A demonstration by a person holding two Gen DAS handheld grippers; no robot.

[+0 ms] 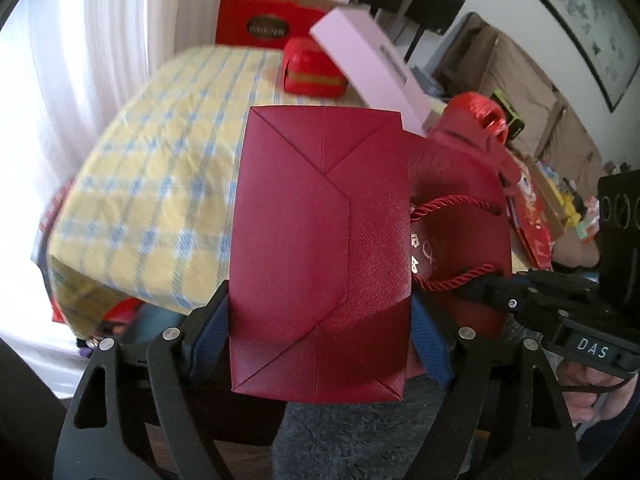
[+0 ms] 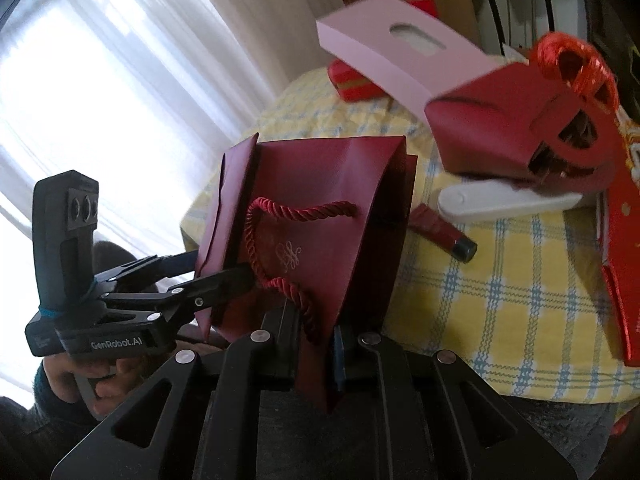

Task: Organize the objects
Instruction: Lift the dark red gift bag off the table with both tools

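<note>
Two grippers of mine met on one dark red textured paper gift bag (image 1: 320,248), held in the air above the near edge of the table covered in a yellow and blue checked cloth (image 1: 160,168). My left gripper (image 1: 320,332) stood with its jaws wide, the blue pads (image 1: 208,336) pressed against the bag's folded bottom from both sides, the flat base facing its camera. My right gripper (image 2: 320,344) had its jaws nearly together, clamped on the thin top rim of the bag beside the twisted red cord handle (image 2: 276,240), which hung loose on the bag's face.

Beyond the bag, the cloth lay bare on the side toward the window curtain (image 2: 120,80), with room there up to the table's draped corner. The other side was crowded: a red gift box with a shiny red ribbon bow (image 2: 516,128), a pale pink flat box with an oval window (image 2: 400,52) tilted behind it, a white oblong object (image 2: 508,200), and a small dark red tube with a dark cap (image 2: 444,232) lying on the cloth just beside the bag's edge. A small red box with a gold band (image 1: 314,72) sat near the far edge.
</note>
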